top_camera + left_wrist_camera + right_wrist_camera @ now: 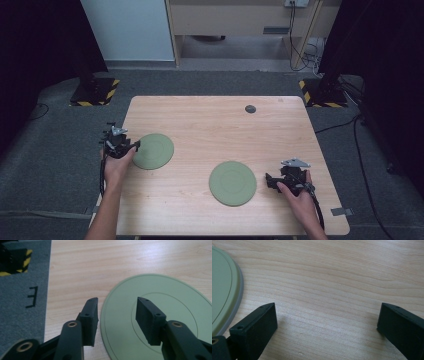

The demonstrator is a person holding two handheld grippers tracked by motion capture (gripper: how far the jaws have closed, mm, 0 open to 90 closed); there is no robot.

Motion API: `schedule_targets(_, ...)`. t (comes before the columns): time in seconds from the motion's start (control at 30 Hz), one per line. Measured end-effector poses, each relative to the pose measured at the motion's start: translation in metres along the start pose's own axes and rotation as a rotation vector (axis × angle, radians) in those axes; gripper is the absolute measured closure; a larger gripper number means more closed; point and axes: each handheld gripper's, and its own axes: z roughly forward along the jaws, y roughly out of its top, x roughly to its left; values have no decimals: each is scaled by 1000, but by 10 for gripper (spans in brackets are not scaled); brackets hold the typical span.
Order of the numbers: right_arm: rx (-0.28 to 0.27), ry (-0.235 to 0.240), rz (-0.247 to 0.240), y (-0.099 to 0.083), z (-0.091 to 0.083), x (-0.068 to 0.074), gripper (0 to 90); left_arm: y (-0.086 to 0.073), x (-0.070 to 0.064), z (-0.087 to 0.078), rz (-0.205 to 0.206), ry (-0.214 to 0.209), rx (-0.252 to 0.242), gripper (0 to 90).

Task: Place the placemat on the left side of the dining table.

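Observation:
Two flat green round plates lie on the wooden table [210, 125]. The left plate [154, 151] [160, 312] sits near the table's left edge. My left gripper [133, 146] [117, 312] is open at that plate's left rim, one jaw over bare wood outside the rim and the other above the plate's inner ring. The right plate [232, 183] [220, 292] lies front centre. Just right of it, my right gripper [270, 181] [325, 312] stands wide open over bare wood, holding nothing.
A small dark round disc [250, 109] lies near the table's far edge. Black stands with yellow-and-black striped bases [95, 92] [322, 94] flank the table's far corners on grey carpet. Cables [362, 165] run along the floor at the right.

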Motion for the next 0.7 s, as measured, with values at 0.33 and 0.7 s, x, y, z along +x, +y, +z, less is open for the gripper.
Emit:
schedule_targets(0.33, 0, 0, -1, 0, 0, 0, 30, 13, -14, -5, 15, -49, -56, 191)
schedule_targets(0.7, 2, 3, -3, 1, 1, 0, 23, 17, -29, -32, -88, -87, -105, 39)
